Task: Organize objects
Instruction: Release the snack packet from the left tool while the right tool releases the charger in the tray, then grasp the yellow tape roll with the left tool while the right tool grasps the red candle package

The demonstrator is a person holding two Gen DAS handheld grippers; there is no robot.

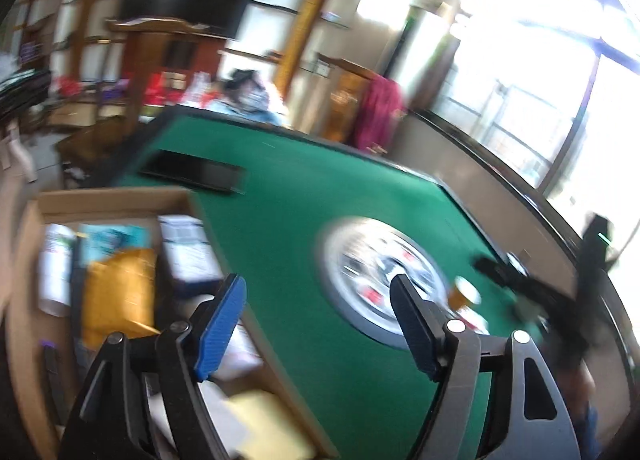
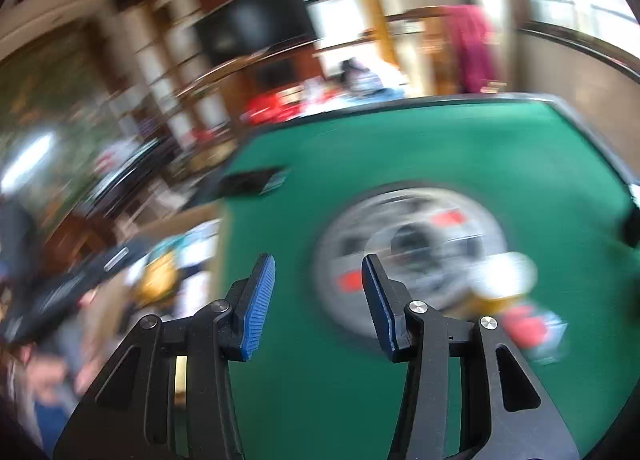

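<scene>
Both the left hand-held gripper (image 1: 316, 292) and the right hand-held gripper (image 2: 318, 272) hang released and empty above the green bench (image 1: 304, 188), beside a cardboard box (image 1: 112, 200) of blurred packets.

No legible text, frames too blurred

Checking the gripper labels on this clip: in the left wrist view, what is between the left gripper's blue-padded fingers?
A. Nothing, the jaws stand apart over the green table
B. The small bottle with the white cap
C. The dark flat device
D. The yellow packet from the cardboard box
A: the left gripper stands open with only the green table showing in the gap; the yellow packet lies in the cardboard box.
</scene>
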